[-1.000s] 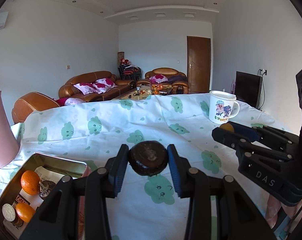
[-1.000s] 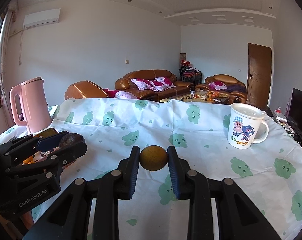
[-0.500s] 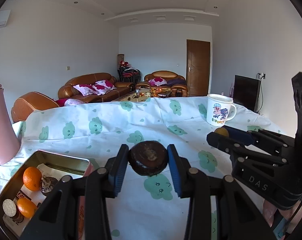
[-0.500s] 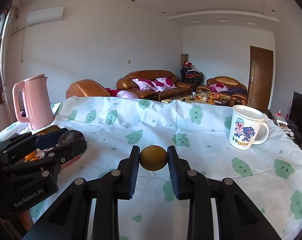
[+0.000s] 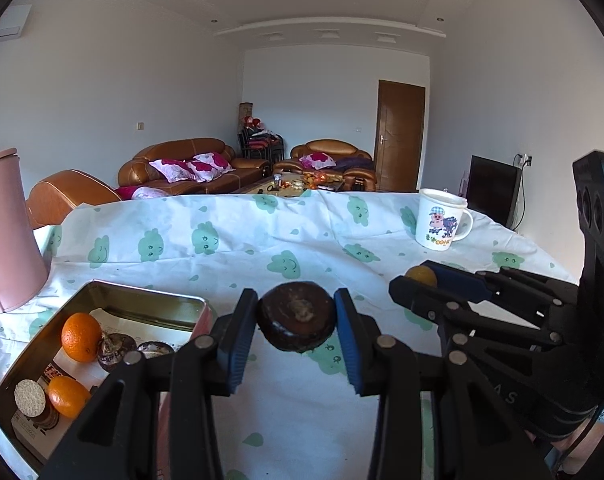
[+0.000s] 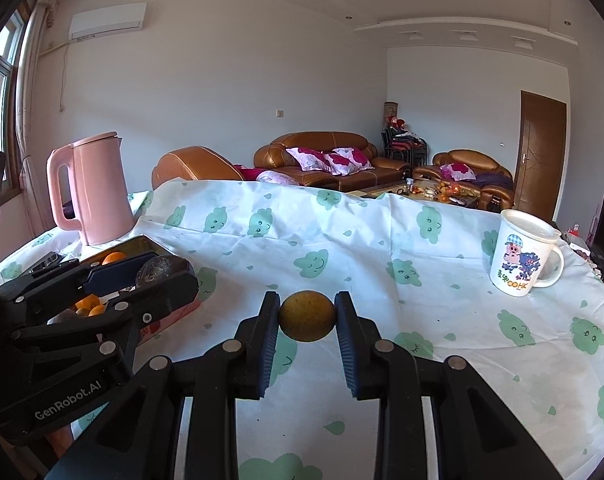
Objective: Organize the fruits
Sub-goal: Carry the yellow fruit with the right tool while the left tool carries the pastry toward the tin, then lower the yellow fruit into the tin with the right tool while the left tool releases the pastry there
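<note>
Left wrist view looks across the table (image 5: 262, 432), draped in a white cloth printed with green smiling clouds, which fills most of the frame and carries everything else. At its far left edge stands a tall pink kettle (image 5: 6, 236), upright, seen whole with its handle in the right wrist view. Just in front of the kettle, near the left corner, sits an open rectangular metal tin (image 5: 142, 304); inside it lie two oranges (image 5: 81, 336), a couple of dark round fruits and a small round disc on printed paper. Well apart on the far right of the table stands a white mug (image 5: 442, 222) with a cartoon print, upright, its handle turned to the right. Both grippers hang above the cloth, side by side. The left gripper (image 5: 296, 316) has its jaws closed to a moderate gap on a dark brown round fruit (image 5: 297, 317) — both blue pads press its sides, and the fruit is clear of the cloth, just right of the tin. The right gripper (image 6: 307, 316) has its jaws drawn in closer still, clamped on a smaller yellow-brown fruit (image 6: 307, 315), which is likewise held in the air over the middle of the table — between tin and mug.
</note>
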`<action>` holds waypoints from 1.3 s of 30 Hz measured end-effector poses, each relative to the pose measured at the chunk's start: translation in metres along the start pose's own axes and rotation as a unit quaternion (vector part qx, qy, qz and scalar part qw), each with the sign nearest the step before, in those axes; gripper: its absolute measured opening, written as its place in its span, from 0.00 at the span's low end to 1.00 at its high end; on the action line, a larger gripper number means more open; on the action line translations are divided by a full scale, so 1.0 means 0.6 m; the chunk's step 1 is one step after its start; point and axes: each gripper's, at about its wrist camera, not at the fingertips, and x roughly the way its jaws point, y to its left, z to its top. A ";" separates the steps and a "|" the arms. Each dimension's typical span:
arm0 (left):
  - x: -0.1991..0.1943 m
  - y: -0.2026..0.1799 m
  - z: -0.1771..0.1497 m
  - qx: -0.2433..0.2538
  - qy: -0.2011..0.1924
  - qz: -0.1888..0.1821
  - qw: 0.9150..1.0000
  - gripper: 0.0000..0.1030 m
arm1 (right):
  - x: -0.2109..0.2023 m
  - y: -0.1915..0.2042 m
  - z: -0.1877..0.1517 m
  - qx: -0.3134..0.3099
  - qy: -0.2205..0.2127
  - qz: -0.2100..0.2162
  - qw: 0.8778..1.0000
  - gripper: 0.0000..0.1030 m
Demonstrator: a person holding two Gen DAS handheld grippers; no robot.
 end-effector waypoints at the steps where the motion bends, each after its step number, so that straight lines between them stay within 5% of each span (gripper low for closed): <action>1: -0.002 0.002 -0.001 -0.001 0.001 0.001 1.000 0.40 | 0.000 0.004 0.001 -0.002 0.000 0.001 1.000 0.29; 39: -0.100 0.173 0.002 -0.037 0.002 0.088 0.995 0.40 | 0.034 0.184 0.069 -0.070 -0.006 0.083 0.994 0.29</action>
